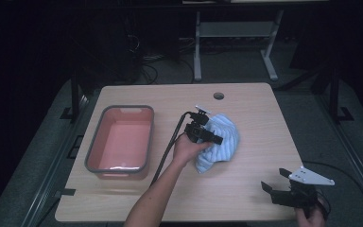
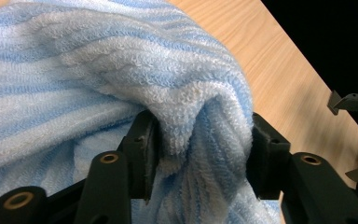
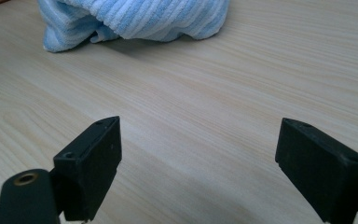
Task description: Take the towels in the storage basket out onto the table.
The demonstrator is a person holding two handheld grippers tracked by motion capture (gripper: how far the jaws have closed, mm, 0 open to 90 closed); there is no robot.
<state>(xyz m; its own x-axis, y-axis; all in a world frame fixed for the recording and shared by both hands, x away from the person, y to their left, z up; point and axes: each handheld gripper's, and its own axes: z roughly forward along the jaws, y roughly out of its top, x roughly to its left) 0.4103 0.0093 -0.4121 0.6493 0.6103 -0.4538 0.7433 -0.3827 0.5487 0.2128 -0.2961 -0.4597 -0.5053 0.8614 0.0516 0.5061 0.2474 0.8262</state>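
Two grippers are at work on one wooden table (image 1: 255,189). Nearest the person, at the front right corner of the table in the high view, the right gripper (image 1: 275,180) rests in a hand just above the tabletop, its grey three-cornered plate on top. Its jaws stand wide apart with nothing between them — the right gripper view shows bare wood grain in the gap, and the towel (image 3: 135,18) lying farther off across the table.

Farther in, near the middle of the table, the left gripper (image 1: 216,139) is held by the person's left hand (image 1: 187,149), with the forearm coming in from the bottom edge and a black cable trailing back towards the person. This gripper sits against the near-left side of the light blue striped towel (image 1: 220,142), which lies in a crumpled heap on the table, right of centre. In the left gripper view, a bunched fold of the towel (image 2: 205,126) fills the gap between the two black jaws, which are partly apart; the terry cloth touches both pads, though how firmly they press on it I cannot tell.

To the left of the towel, well apart from it, a pink tub (image 1: 121,142) with a grey rim stands on the table. Beyond it, near the far edge, there is a round hole (image 1: 218,96) in the tabletop.
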